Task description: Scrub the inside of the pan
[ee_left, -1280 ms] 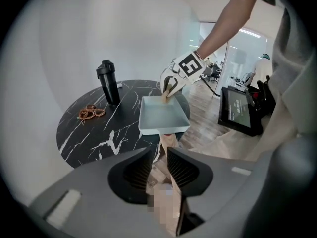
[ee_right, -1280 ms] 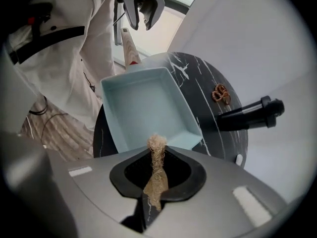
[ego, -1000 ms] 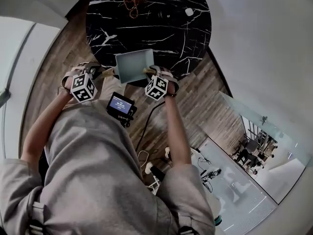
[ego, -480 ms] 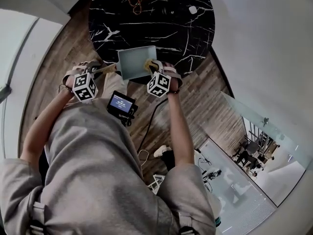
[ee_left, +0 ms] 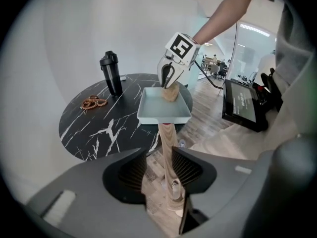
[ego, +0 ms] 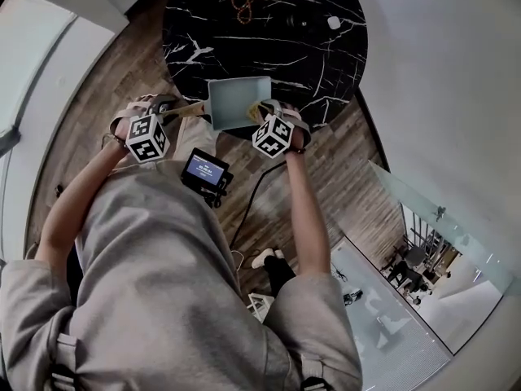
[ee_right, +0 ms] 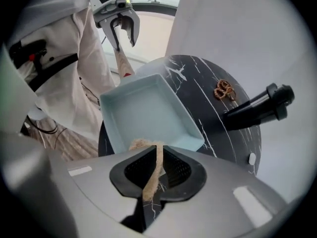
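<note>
Right gripper (ee_right: 157,156) jaws, just closing, tight on scrubber (ee_right: 150,180); pan (ee_right: 148,108) just beyond

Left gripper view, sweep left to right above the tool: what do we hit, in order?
bead bracelet → black bottle → light blue pan → black screen unit
</note>
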Motion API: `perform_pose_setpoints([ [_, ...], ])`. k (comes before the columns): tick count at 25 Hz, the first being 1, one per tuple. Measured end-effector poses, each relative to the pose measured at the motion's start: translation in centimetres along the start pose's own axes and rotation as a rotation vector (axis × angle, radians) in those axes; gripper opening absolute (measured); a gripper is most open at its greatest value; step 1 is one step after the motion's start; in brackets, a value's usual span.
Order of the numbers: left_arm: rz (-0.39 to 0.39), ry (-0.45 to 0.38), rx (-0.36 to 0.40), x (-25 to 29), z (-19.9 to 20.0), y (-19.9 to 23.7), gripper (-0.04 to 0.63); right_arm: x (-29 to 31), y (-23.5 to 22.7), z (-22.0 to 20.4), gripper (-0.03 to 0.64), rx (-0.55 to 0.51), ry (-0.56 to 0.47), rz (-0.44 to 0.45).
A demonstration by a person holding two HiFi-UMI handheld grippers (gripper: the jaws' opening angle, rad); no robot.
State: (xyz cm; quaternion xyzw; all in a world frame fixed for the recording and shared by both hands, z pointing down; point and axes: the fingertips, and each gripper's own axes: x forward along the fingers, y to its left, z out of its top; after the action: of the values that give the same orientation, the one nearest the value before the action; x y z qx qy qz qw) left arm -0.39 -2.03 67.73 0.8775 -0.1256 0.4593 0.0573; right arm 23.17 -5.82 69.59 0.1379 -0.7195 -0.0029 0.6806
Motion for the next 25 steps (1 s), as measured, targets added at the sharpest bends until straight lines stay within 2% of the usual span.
perform_pose_setpoints([
  [4,-0.017,0.009,0.019,-0.1,0.0,-0.5,0.163,1.2,1.9,-1.0,0.067,-0.056,0.067,0.067],
  [6,-0.028,0.022,0.045,-0.1,0.0,-0.9,0.164,2.0,2.1,-1.8,0.040,-0.066,0.111,0.071],
  [12,-0.023,0.049,0.070,0.5,-0.7,-1.0,0.169,2.8,2.8,-2.5,0.011,-0.075,0.186,0.100],
  [17,-0.014,0.050,0.047,0.9,-1.1,-0.7,0.168,3.1,3.4,-2.6,0.011,-0.060,0.182,0.116],
  [19,-0.009,0.050,0.066,1.3,-1.1,-0.8,0.131,3.2,3.5,-2.5,0.010,-0.059,0.180,0.118],
  [25,0.007,0.070,0.070,1.7,-0.8,-0.3,0.129,3.6,4.1,-2.4,0.008,-0.053,0.177,0.110],
])
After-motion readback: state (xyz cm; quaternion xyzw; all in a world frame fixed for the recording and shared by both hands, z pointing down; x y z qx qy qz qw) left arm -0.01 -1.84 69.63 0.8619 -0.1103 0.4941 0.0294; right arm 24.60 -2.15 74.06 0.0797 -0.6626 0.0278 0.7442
